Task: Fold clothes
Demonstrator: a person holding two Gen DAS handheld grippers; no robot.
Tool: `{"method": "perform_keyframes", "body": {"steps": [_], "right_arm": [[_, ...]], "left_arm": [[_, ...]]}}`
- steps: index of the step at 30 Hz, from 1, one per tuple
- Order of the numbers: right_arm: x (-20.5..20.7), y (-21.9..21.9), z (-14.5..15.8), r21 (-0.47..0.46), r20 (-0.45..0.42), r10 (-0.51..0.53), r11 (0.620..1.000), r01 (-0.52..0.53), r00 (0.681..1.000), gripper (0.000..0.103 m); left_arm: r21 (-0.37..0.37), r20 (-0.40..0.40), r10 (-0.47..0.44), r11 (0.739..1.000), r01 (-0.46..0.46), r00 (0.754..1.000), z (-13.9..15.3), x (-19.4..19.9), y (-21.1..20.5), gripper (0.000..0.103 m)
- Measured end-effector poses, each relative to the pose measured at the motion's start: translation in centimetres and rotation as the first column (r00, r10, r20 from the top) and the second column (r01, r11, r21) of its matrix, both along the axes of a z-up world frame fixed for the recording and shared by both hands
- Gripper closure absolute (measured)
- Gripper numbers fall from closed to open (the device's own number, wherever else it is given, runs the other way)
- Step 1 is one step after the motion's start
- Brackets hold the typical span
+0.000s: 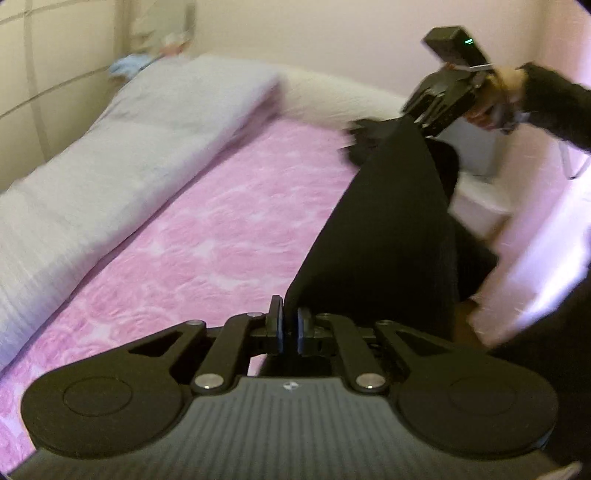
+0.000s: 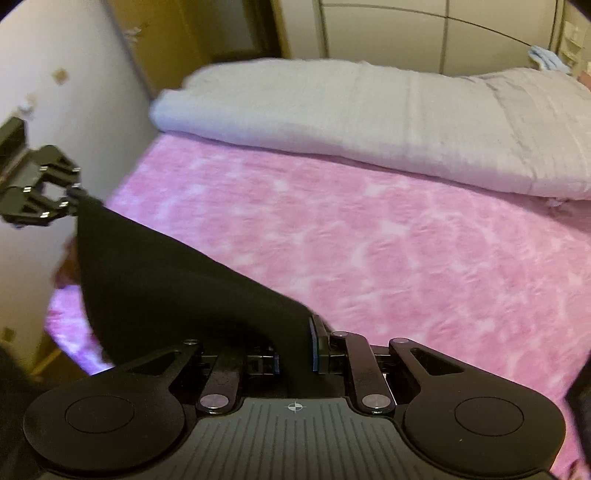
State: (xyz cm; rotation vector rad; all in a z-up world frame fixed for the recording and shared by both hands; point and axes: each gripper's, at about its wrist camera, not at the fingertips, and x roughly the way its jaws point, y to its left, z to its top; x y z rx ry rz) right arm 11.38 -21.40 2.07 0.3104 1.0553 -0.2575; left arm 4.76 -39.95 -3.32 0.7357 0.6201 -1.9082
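Note:
A black garment point(image 1: 388, 229) hangs stretched between my two grippers above a pink patterned bed cover point(image 1: 207, 229). My left gripper point(image 1: 290, 328) is shut on one edge of the garment. My right gripper point(image 1: 424, 125) shows at the upper right of the left wrist view, shut on the other edge, held by a hand in a black sleeve. In the right wrist view the garment point(image 2: 166, 280) runs from my right gripper point(image 2: 295, 347), shut on it, to the left gripper point(image 2: 75, 195) at the left. The garment's lower part hangs past the bed's edge.
A folded grey quilt point(image 1: 122, 158) lies along the far side of the bed, also in the right wrist view point(image 2: 369, 122). A white pillow point(image 1: 332, 99) lies at the bed's head. Walls point(image 2: 74, 92) and a wardrobe point(image 2: 388, 33) surround the bed.

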Motion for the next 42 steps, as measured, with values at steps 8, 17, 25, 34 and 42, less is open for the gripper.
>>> {"method": "perform_keyframes", "body": {"steps": [8,17,25,34,42], "right_arm": [[9.2,-16.2,-16.4,-0.142,-0.145,-0.110,0.986,0.089,0.983,0.051],[0.1,-8.6,-28.0,-0.062,-0.141,0.222,0.971,-0.233,0.965,0.044],[-7.9,1.2,-33.6,-0.177,-0.266,0.471,0.834,-0.523,0.841,0.029],[-12.2,2.3,-41.2,-0.564,-0.487,0.544,0.402,-0.722,0.683,0.027],[-11.6,-0.2,-40.5,-0.601,-0.301,0.632,0.455,-0.657,0.714,0.086]], "left_arm": [[0.143,0.187,0.426,0.880,-0.454,0.885,-12.4,-0.3,-10.0,0.067],[0.227,0.317,0.131,0.951,-0.209,0.939,-20.6,-16.0,-1.7,0.045],[0.137,0.495,-0.286,0.958,0.252,0.820,-27.7,-26.3,0.0,0.031],[0.092,0.691,-0.248,0.962,0.258,0.679,-33.7,-24.3,-1.5,0.034],[0.067,0.710,-0.186,0.978,0.197,0.680,-34.6,-23.5,-1.5,0.035]]}}
